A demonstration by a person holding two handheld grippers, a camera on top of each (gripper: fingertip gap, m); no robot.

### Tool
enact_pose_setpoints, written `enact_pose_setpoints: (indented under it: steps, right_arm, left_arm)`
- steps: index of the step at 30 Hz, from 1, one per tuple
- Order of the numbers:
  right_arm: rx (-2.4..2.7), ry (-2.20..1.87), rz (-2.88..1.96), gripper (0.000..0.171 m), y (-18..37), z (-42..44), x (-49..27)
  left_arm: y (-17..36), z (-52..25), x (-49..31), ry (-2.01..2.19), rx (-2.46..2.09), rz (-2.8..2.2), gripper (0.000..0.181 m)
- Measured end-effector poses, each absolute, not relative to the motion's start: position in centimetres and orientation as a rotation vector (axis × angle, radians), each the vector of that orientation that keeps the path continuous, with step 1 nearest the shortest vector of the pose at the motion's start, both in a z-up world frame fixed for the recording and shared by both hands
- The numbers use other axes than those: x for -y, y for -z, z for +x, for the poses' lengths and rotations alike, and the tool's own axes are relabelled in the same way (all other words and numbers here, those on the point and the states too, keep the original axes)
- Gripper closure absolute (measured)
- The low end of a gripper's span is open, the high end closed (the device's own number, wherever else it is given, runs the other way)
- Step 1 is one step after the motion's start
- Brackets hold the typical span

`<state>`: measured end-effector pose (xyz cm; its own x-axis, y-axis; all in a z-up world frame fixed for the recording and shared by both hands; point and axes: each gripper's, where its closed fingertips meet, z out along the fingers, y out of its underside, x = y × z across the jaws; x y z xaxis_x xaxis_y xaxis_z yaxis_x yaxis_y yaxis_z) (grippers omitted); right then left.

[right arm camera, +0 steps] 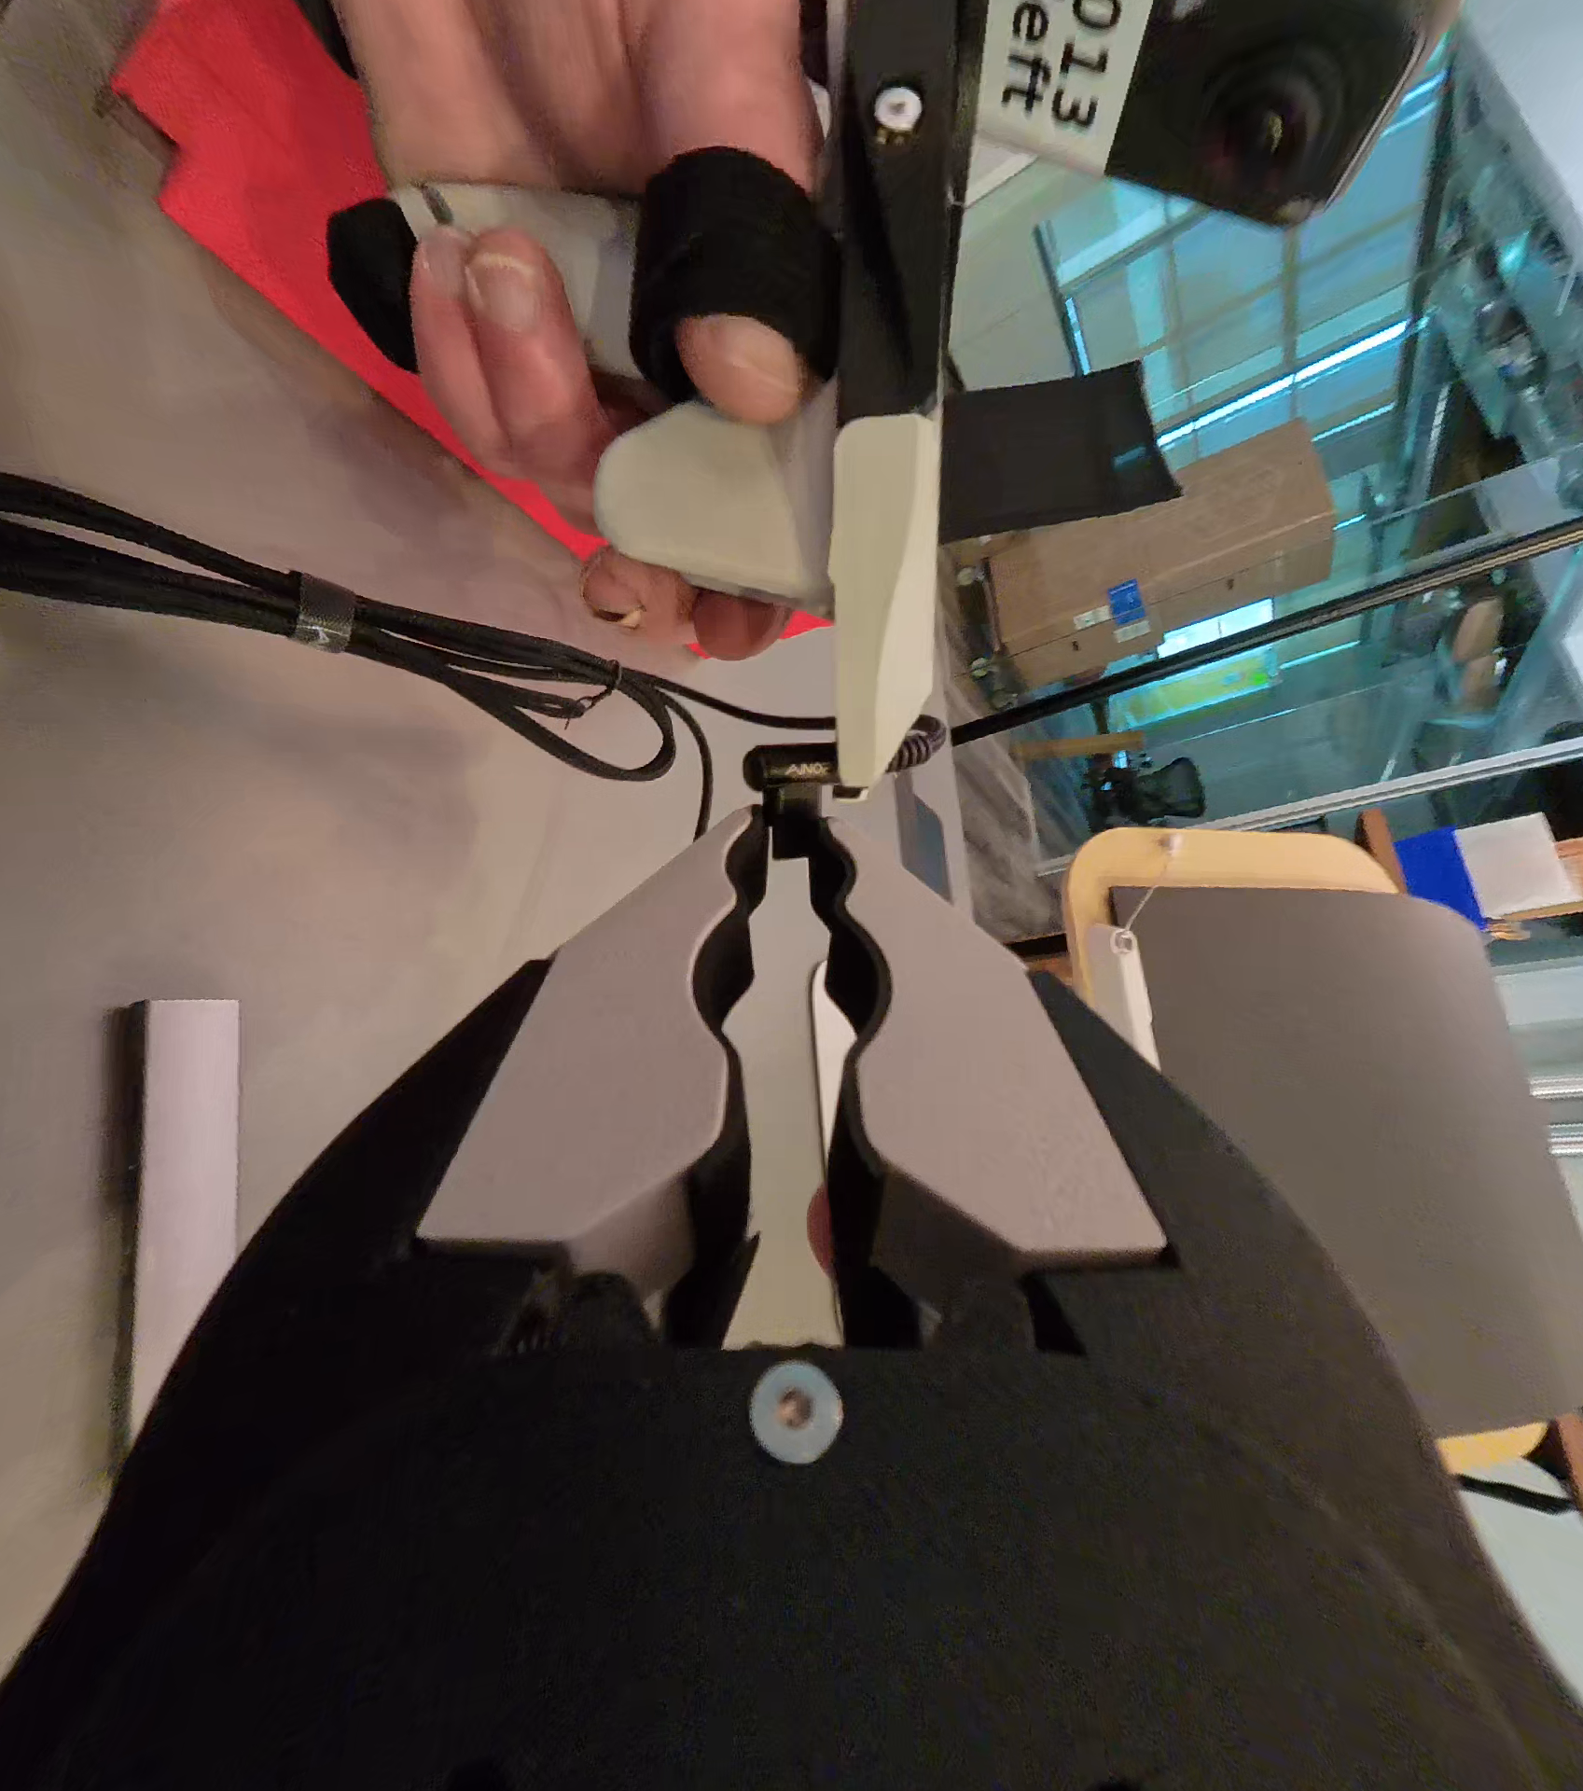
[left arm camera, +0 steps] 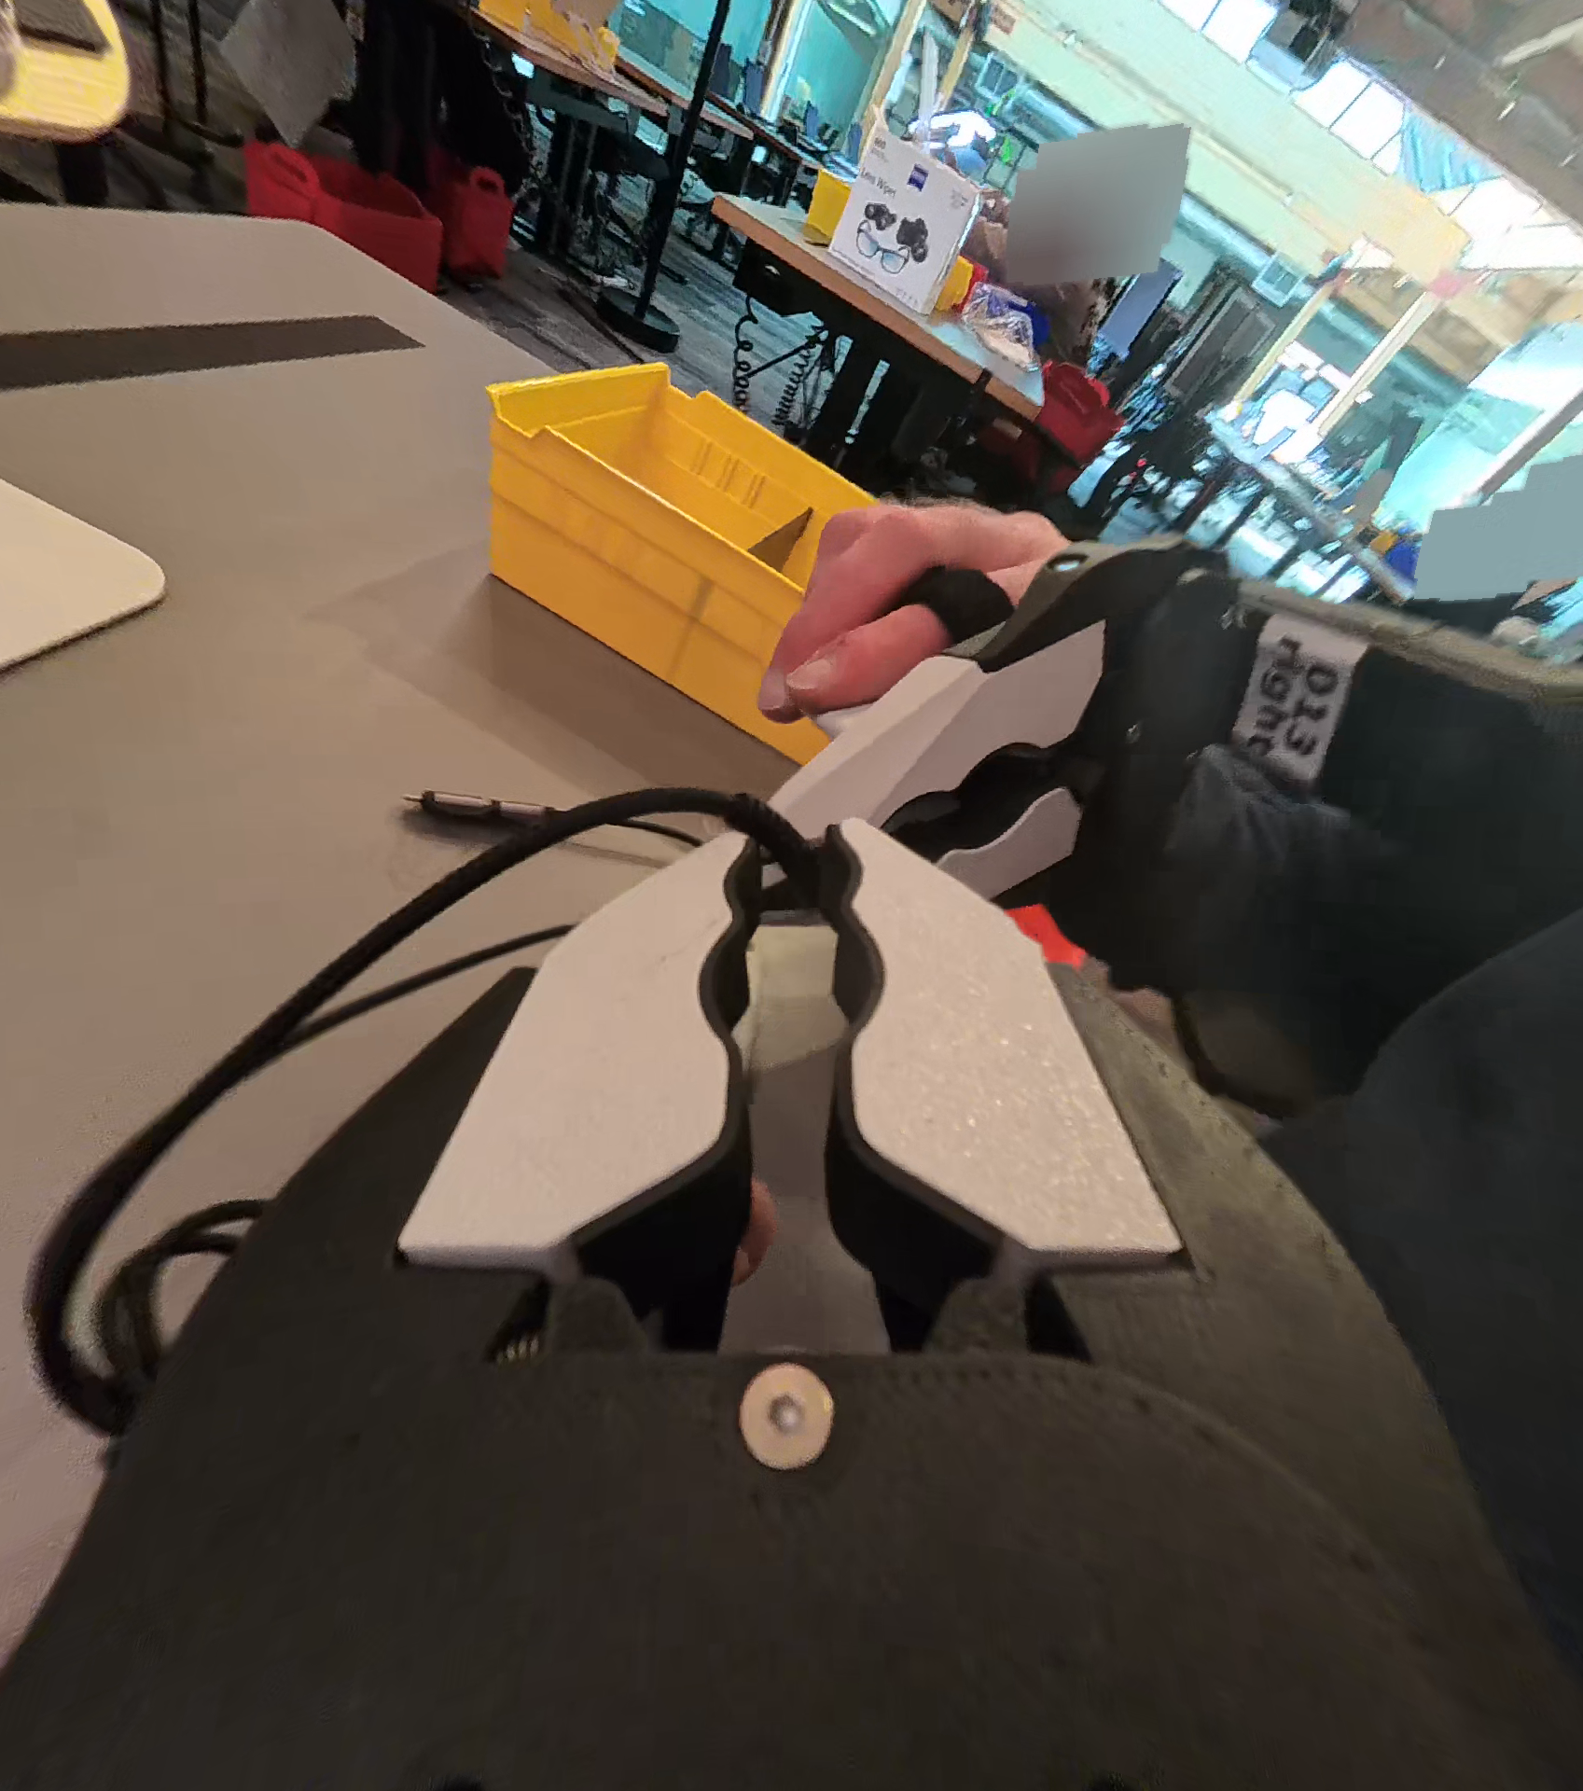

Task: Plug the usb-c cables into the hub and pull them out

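The small black hub (right arm camera: 792,772) sits right at the tips of both tools: the right gripper (right arm camera: 789,824) is closed on a short stub below the hub body, and the left gripper (left arm camera: 792,853) is closed on the braided black cable (left arm camera: 303,1008) just beside the hub. In the right wrist view the hub's long axis runs crosswise to the right gripper's fingers, and the left gripper's finger (right arm camera: 879,620) comes down onto the hub's far end, so any plug must travel along that axis. A loose plug (left arm camera: 477,804) lies on the table left of the hub, nearer the left gripper. The grey table (left arm camera: 235,601) also bears a yellow bin (left arm camera: 632,543) beyond the hub; a busy workshop lies behind.
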<state>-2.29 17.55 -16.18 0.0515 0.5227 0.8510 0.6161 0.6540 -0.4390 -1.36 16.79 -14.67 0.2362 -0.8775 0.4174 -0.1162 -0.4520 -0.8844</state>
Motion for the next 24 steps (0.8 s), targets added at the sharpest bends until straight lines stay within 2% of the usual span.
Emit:
enact_pose_setpoints:
  steps: [6,12,13,14,15,22,24]
  right_arm:
    - [1.609,0.005,-1.036,0.167,16.2,-2.2,-17.4]
    - [1.625,-0.022,-1.044,0.166,16.7,-2.2,-17.3]
    - [1.614,-0.031,-1.044,0.166,16.6,-2.3,-17.3]
    - [1.604,-0.051,-1.047,0.167,16.4,-2.3,-17.2]
    - [1.604,-0.072,-1.051,0.168,16.2,-2.2,-17.1]
    - [1.633,-0.07,-1.053,0.168,16.3,-1.7,-17.1]
    - [1.634,-0.07,-1.057,0.168,16.4,-1.6,-17.2]
  left_arm:
    - [15.1,-1.5,-17.1,0.933,-1.065,-1.641,0.154]
    - [15.4,-1.5,-16.9,0.599,-1.231,-1.499,0.146]
    - [15.5,-1.5,-16.8,0.582,-1.251,-1.487,0.142]
    - [16.1,-1.5,-16.5,0.556,-1.305,-1.491,0.127]
    - [16.8,-1.5,-16.5,0.506,-1.345,-1.487,0.12]
    - [17.0,-1.6,-16.7,0.393,-1.373,-1.444,0.122]
    - [16.1,-2.1,-16.9,0.366,-1.348,-1.418,0.128]
